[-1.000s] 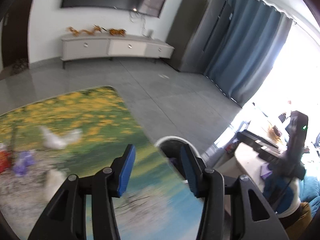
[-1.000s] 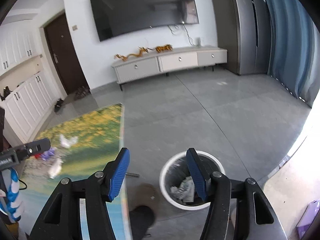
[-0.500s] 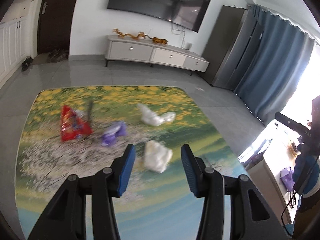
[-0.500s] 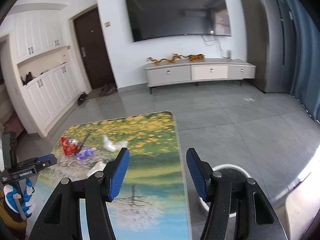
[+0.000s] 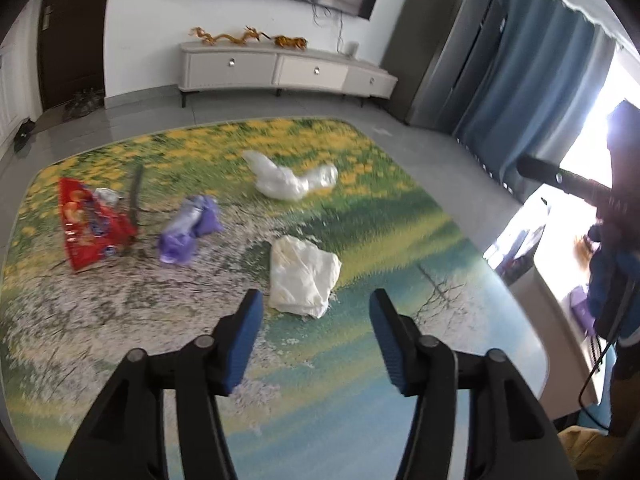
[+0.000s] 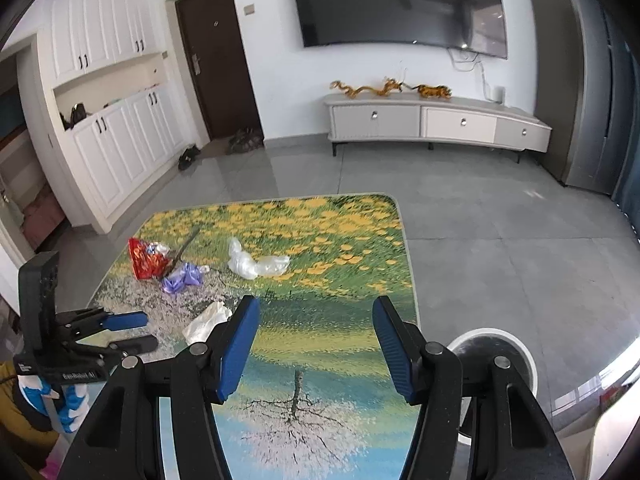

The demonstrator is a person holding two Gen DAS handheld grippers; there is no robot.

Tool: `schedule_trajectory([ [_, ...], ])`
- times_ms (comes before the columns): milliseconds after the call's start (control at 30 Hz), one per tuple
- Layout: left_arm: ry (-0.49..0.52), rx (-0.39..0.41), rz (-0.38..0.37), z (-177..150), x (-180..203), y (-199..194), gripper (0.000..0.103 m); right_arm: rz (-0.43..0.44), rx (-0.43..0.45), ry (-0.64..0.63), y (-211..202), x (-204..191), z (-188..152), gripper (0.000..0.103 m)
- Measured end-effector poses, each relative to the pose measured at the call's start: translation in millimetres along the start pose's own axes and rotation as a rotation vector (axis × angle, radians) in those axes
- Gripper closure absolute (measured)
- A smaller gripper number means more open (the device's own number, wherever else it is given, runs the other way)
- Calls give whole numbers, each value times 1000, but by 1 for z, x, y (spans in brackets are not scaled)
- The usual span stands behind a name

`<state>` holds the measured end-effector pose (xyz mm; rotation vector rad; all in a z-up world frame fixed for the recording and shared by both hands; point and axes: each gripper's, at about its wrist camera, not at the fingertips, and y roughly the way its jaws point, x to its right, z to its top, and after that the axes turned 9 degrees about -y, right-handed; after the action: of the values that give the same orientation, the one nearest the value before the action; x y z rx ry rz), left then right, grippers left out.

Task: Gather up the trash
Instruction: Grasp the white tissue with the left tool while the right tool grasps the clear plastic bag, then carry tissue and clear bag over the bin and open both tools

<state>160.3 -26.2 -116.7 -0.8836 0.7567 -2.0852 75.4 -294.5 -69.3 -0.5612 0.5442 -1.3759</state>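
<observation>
Trash lies on the landscape-print table (image 5: 400, 360): a crumpled white tissue (image 5: 302, 277), a clear plastic bag (image 5: 290, 179), a purple wrapper (image 5: 190, 227) and a red snack packet (image 5: 92, 226) beside a dark stick (image 5: 135, 196). My left gripper (image 5: 316, 334) is open and empty, just short of the tissue. My right gripper (image 6: 316, 342) is open and empty above the table's near half. In the right wrist view the tissue (image 6: 208, 320), plastic bag (image 6: 256, 263), purple wrapper (image 6: 182, 278), red packet (image 6: 146, 259) and left gripper (image 6: 124, 330) show at left.
A white-rimmed trash bin (image 6: 494, 356) stands on the floor right of the table (image 6: 340, 360). A TV console (image 6: 436, 124) lines the far wall, white cabinets (image 6: 108, 132) the left wall. Blue curtains (image 5: 532, 80) hang at right.
Both grippers have swung left from the bin toward the table. The left gripper has come closer to the tissue. Both stay open and empty.
</observation>
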Motion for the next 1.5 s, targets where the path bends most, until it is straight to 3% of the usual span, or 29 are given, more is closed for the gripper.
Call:
schedule_trajectory([
  [400, 71, -57, 38, 6, 2, 60, 50, 106, -101, -127, 100, -23, 28, 46],
  [767, 54, -38, 59, 2, -12, 62, 90, 218, -170, -271, 181, -69, 46, 47],
  [933, 31, -36, 52, -2, -15, 57, 92, 242, -202, -297, 203, -79, 46, 53],
  [1233, -34, -20, 67, -20, -22, 33, 92, 243, -256, -295, 213, -79, 30, 79],
  [1500, -104, 22, 80, -32, -24, 2, 92, 255, -241, -277, 173, -81, 12, 82],
])
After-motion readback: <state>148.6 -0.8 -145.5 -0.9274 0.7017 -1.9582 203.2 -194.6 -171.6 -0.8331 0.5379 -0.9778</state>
